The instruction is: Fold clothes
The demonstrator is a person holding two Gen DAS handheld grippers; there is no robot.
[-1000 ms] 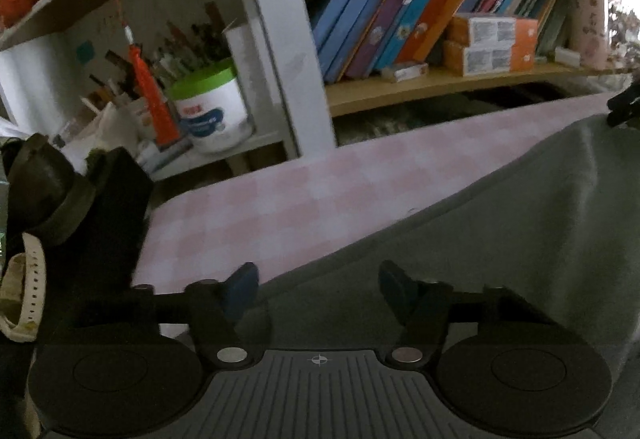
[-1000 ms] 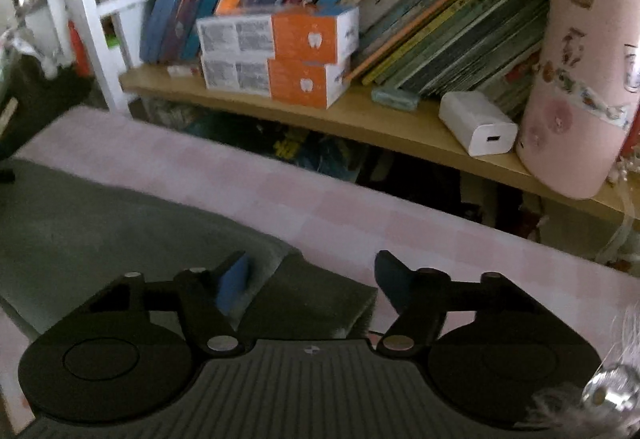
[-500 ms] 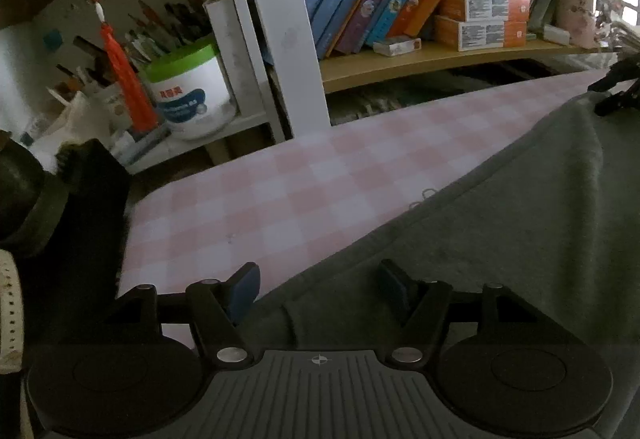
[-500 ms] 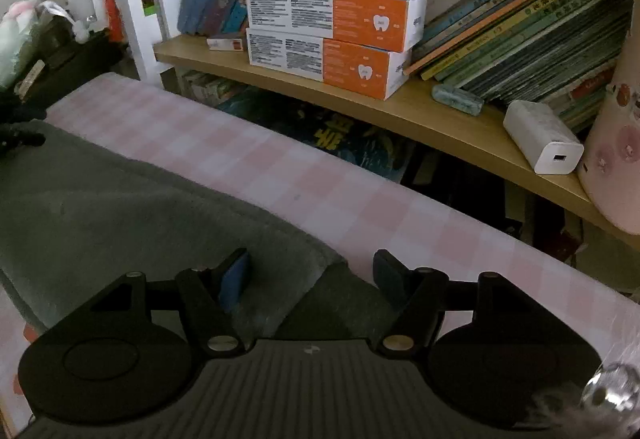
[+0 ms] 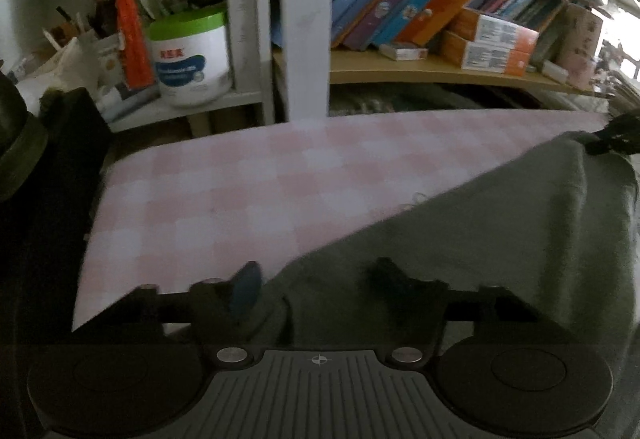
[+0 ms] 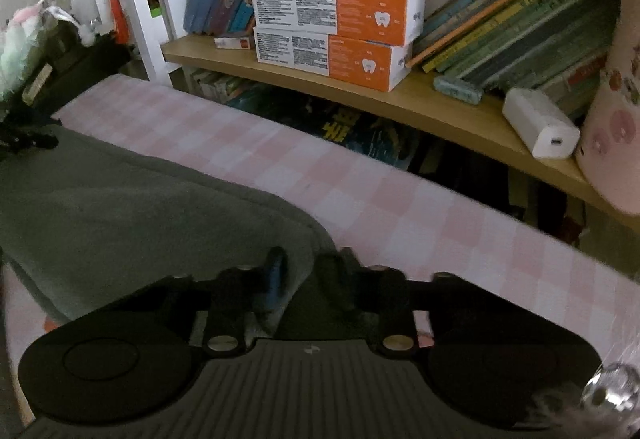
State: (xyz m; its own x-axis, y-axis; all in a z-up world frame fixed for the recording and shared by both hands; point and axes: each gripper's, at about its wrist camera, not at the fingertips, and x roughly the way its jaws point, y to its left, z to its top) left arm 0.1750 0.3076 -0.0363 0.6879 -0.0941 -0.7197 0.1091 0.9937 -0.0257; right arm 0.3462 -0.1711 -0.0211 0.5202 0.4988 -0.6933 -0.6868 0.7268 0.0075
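— While we look along our left gripper (image 5: 316,277), what can we make out of its fingers?
— We see them spread wide, with a corner of the grey-green garment (image 5: 460,239) bunched between them. Whether either pad touches the cloth, we cannot tell; the tips are dark and blurred.
— And where does the garment lie?
— It lies across the pink checked surface (image 5: 224,199), its edge running diagonally away to the far right. There our right gripper shows only as a dark shape at the frame's rim, its tips cut off.
— What of our right gripper (image 6: 308,267) in its own view?
— Its fingers are drawn close, pinching a fold of the garment at its corner. The cloth hides the contact itself.
— Anything else hard to read?
— Behind the surface, the wooden shelf (image 6: 420,107) carries two orange boxes (image 6: 336,35) and leaning books (image 6: 500,7). Under the shelf all is shadow, so we cannot say what sits there.
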